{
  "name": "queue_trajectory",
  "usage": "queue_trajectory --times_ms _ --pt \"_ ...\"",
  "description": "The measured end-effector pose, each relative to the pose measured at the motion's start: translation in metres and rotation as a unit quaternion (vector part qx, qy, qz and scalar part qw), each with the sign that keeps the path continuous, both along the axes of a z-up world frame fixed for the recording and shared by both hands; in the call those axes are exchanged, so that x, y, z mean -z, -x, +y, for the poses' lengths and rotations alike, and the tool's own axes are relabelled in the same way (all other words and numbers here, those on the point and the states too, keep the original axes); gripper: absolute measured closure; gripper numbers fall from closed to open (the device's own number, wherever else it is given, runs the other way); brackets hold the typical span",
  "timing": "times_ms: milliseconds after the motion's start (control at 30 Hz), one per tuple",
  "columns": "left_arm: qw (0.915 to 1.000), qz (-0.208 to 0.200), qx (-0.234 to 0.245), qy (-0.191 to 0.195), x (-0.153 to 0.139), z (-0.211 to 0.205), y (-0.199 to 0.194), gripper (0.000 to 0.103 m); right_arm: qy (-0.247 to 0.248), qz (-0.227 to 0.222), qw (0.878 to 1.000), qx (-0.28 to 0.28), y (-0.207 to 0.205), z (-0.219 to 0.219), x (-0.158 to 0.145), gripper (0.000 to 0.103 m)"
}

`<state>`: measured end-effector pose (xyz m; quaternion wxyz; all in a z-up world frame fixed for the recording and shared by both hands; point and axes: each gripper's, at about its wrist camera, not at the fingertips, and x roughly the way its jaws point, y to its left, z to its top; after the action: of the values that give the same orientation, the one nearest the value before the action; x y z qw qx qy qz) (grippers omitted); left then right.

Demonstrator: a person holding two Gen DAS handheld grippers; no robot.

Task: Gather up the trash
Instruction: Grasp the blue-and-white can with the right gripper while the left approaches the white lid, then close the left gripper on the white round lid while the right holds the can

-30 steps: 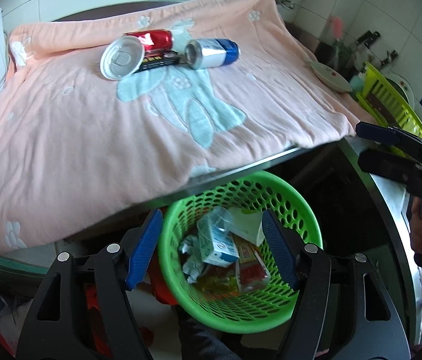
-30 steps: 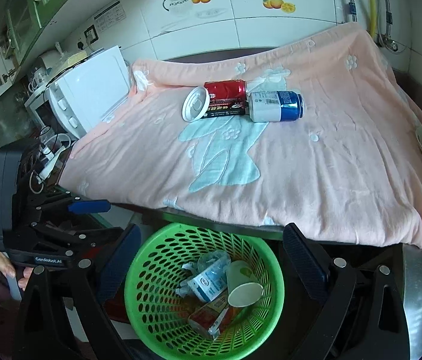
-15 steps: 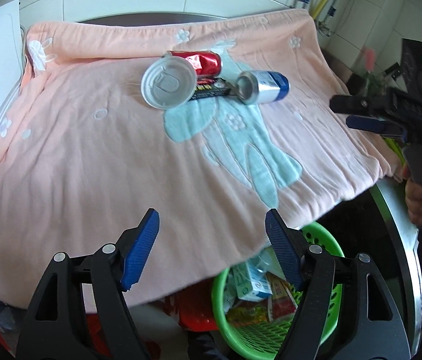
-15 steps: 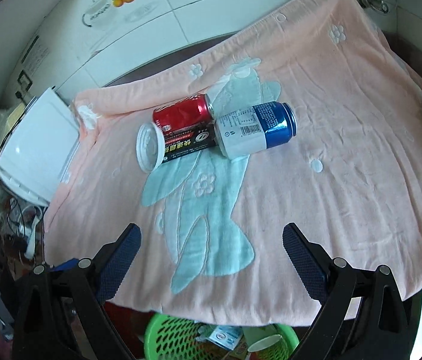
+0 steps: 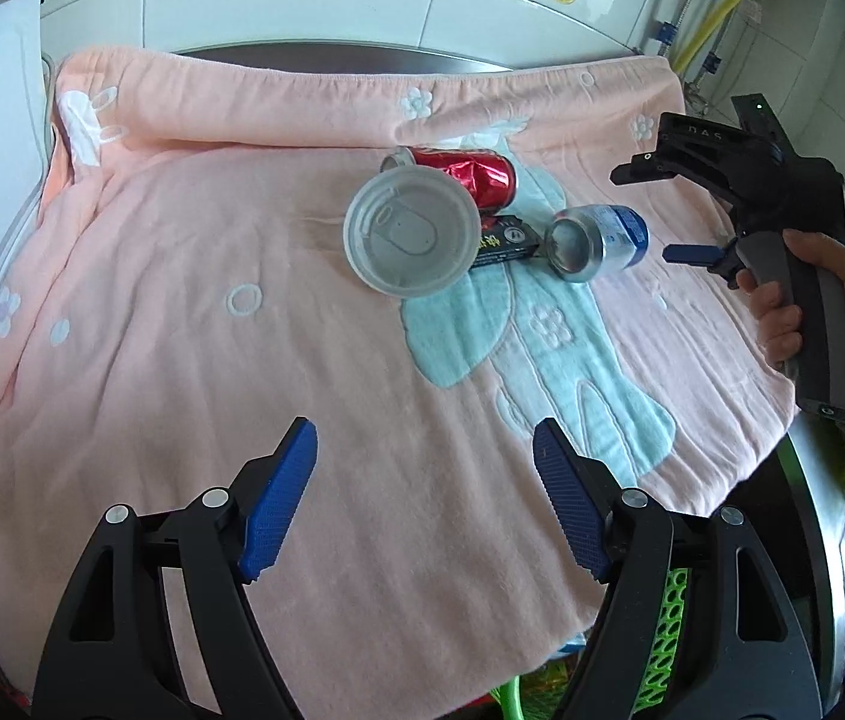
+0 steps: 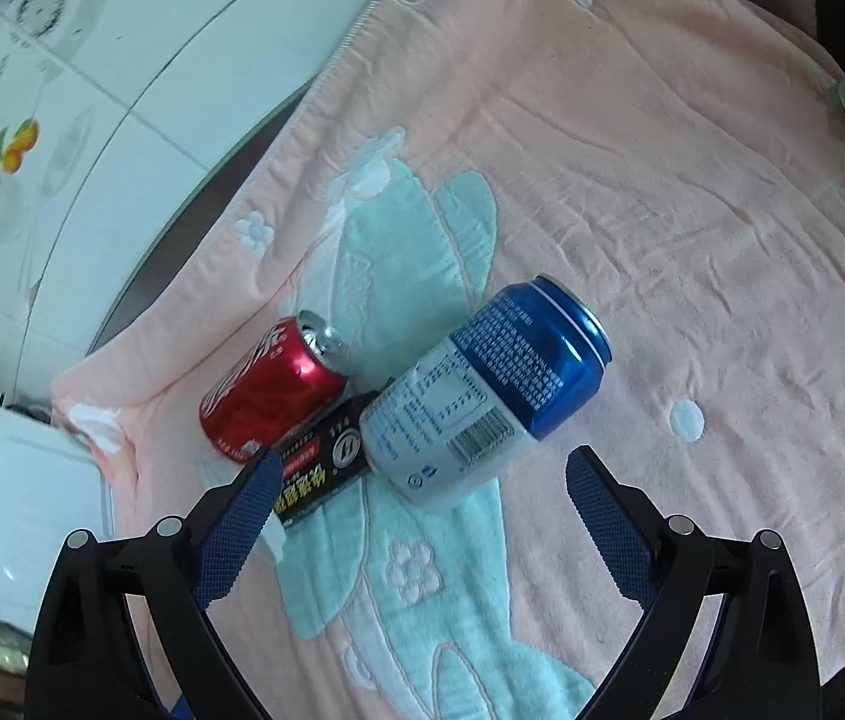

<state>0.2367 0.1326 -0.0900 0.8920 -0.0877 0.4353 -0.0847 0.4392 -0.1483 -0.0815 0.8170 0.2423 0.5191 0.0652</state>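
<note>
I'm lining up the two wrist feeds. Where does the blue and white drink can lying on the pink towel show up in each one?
Left wrist: the blue and white drink can lies right of centre in the upper half, its open end toward the camera.
Right wrist: the same can lies at the centre, just ahead of the open right gripper.
Shared landmark: the black rectangular packet between it and the dented red can.

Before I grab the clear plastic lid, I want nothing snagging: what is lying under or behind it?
The clear lid leans on the red can behind it and overlaps the black box. How much of the box it covers, and any towel contact underneath, is hidden.
</note>
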Motion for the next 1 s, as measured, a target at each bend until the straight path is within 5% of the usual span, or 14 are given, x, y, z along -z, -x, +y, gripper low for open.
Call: queue_trajectory --times_ms 467,567,700,1000 --pt "0.9997 -0.008 0.006 -0.022 0.002 0.010 -0.067 0.023 -0.049 0.085 0.989 0.110 -0.052 -0.010 0.045 0.011" --pt "0.9995 -0.010 0.007 -0.030 0.003 0.008 -0.083 0.020 -0.043 0.095 0.989 0.106 -0.058 -0.006 0.051 0.012" --pt "0.9995 -0.009 0.014 -0.029 0.005 0.005 -0.102 0.018 -0.027 0.106 0.991 0.082 -0.064 0.004 0.059 0.026" --pt "0.9985 0.001 0.052 -0.018 0.015 -0.007 -0.133 0.007 0.003 0.081 0.996 0.030 -0.052 0.005 0.054 0.028"
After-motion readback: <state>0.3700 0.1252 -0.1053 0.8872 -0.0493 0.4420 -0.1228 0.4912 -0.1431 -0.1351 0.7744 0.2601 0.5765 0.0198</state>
